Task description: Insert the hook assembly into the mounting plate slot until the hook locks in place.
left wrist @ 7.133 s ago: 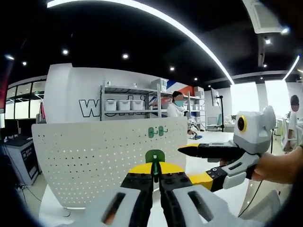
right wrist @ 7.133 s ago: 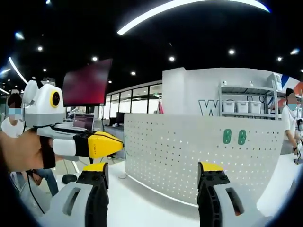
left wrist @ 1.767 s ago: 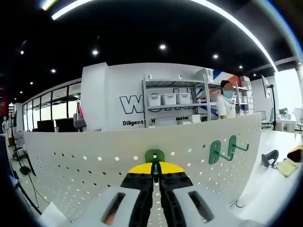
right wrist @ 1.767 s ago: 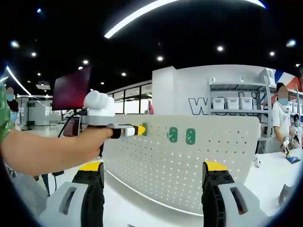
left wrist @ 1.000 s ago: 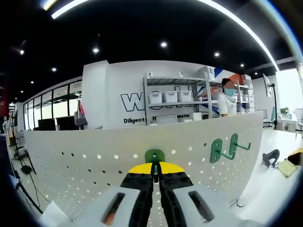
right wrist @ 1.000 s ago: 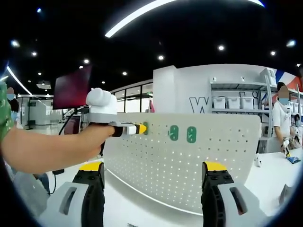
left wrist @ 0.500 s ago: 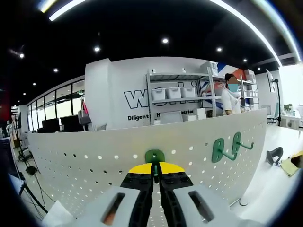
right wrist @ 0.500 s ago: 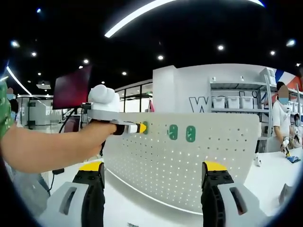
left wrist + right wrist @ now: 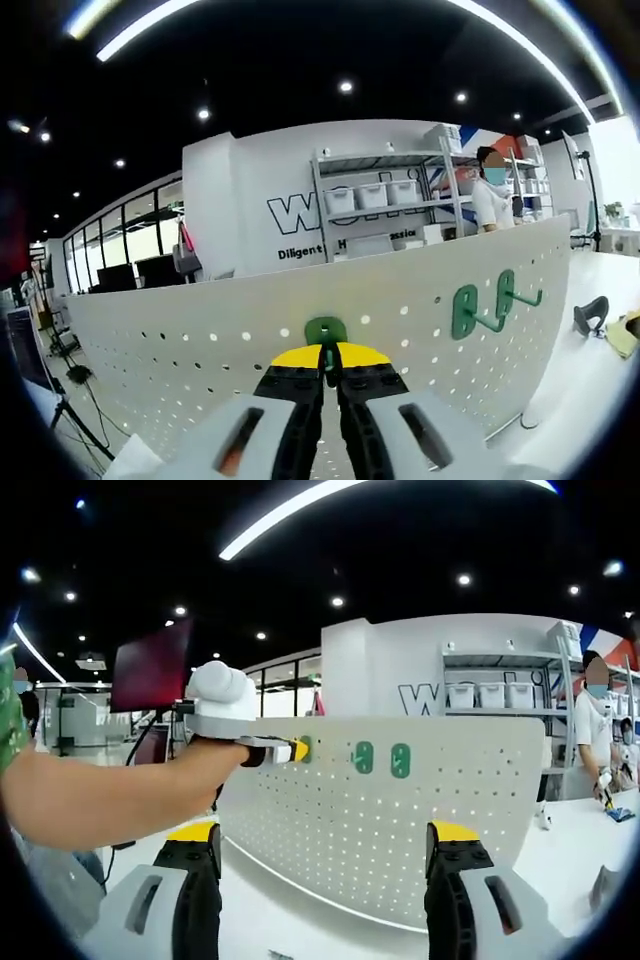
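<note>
The left gripper (image 9: 327, 362) has its jaws pinched narrow on the green hook (image 9: 326, 331), whose round top shows just above the yellow tips. The hook sits right against the white pegboard (image 9: 200, 330), high on it and toward its left part; whether its back tabs are already in the holes cannot be told. In the right gripper view the same gripper (image 9: 297, 750) reaches in from the left with its tips at the board's upper left, and the hook shows there as a small green patch (image 9: 305, 747). Two mounted hooks (image 9: 485, 308) hang further right on the same row.

The right gripper (image 9: 325, 870) stands wide with nothing between its jaws, held back from the near face of the board.

The step in hand looks like the final seating. To do it well, keep the hook square to the board so both tabs meet their holes together; a tilted entry would likely jam one tab. Press straight in, then ease down along the face until it catches, matching the height and upright set of the two mounted hooks. Keep the pinch until the hook holds on its own, since letting go early could drop it. The board stands free on the table (image 9: 300, 910), so a hard push might shift it; the idle gripper could brace its edge
</note>
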`<state>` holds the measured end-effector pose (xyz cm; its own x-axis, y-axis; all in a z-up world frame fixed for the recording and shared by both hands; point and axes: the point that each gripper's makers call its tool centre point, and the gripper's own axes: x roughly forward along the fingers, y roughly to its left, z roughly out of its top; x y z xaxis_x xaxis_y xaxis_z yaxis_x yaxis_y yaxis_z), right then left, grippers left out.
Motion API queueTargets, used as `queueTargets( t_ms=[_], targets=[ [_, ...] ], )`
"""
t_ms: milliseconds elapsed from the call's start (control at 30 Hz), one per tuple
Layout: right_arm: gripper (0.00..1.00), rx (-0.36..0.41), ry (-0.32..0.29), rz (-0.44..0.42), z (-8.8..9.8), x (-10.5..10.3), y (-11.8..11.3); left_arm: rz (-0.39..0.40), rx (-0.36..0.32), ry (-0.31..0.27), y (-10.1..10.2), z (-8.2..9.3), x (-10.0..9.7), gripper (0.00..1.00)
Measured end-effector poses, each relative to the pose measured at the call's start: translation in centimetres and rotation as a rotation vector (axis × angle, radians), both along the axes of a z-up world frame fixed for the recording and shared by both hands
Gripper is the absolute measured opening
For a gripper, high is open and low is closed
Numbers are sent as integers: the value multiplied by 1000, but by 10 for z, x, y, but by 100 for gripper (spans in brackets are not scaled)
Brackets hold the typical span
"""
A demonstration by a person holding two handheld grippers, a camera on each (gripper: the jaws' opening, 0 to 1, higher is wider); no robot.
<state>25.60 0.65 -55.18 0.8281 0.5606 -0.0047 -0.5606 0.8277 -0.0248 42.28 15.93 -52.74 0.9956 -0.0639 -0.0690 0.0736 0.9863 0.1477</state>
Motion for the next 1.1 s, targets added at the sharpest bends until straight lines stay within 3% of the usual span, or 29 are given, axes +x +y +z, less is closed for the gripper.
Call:
queueTargets(
  t_ms=[633, 900, 967, 1100],
  targets=[
    [85, 10, 0, 1, 0, 0, 2, -59, -66, 64, 0, -2, -3, 5],
    [85, 7, 1, -9, -1, 0, -3, -59, -173, 0, 2, 3, -2, 5],
    [85, 6, 1, -11, -2, 1, -3, -62, -143, 8, 1, 3, -1, 5],
    [85, 7, 3, -7, -3, 0, -1, -69, -162, -27, 0, 11, -2, 3]
  ],
)
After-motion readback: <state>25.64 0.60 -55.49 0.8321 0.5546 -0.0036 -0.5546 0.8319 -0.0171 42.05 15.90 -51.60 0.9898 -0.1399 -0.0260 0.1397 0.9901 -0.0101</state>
